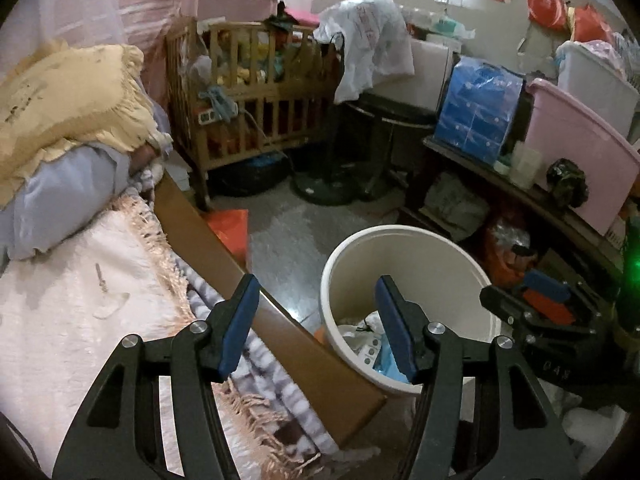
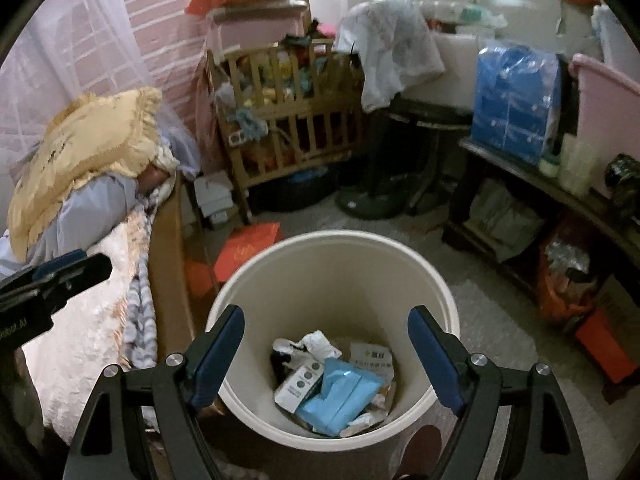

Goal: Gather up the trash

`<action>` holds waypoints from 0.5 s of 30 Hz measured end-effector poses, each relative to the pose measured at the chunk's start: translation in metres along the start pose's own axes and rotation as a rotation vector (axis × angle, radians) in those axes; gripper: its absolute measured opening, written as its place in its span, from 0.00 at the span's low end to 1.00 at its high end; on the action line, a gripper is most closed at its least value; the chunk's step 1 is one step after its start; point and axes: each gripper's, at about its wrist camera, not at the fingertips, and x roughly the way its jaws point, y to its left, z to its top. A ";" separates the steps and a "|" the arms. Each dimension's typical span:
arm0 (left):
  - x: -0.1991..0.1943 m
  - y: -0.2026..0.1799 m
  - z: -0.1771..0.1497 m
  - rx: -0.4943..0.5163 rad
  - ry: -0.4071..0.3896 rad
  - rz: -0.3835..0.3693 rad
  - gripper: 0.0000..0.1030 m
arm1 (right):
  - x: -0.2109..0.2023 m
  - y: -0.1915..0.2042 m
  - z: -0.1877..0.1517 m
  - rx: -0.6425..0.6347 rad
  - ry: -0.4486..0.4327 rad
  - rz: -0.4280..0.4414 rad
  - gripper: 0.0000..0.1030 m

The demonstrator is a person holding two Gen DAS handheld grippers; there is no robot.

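Both claws, left claw (image 1: 316, 328) and right claw (image 2: 326, 356), gape empty above the bin (image 2: 336, 248); wrapper print inside is unreadable.

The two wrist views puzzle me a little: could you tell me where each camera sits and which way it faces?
Left wrist: sits on the left gripper, looking forward and down over the bed edge toward the crib; its own open, empty jaws show, and the right gripper at right.
Right wrist: sits on the right gripper, above the cream bin, looking into its trash; its own open jaws show, and the left gripper at left.
Shared: bin, bed, crib, blue pack.
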 end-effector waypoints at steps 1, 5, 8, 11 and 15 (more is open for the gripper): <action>-0.004 0.001 -0.001 -0.001 -0.011 0.003 0.57 | -0.004 0.002 0.001 0.001 -0.009 -0.002 0.79; -0.023 0.003 -0.003 0.007 -0.063 0.026 0.57 | -0.021 0.008 0.006 0.007 -0.054 -0.004 0.79; -0.033 0.006 -0.004 -0.003 -0.089 0.032 0.57 | -0.033 0.013 0.010 0.010 -0.082 -0.007 0.79; -0.040 0.007 -0.005 -0.005 -0.106 0.042 0.57 | -0.041 0.017 0.013 0.008 -0.098 -0.005 0.80; -0.048 0.009 -0.007 -0.002 -0.125 0.055 0.57 | -0.049 0.020 0.015 0.009 -0.112 0.000 0.80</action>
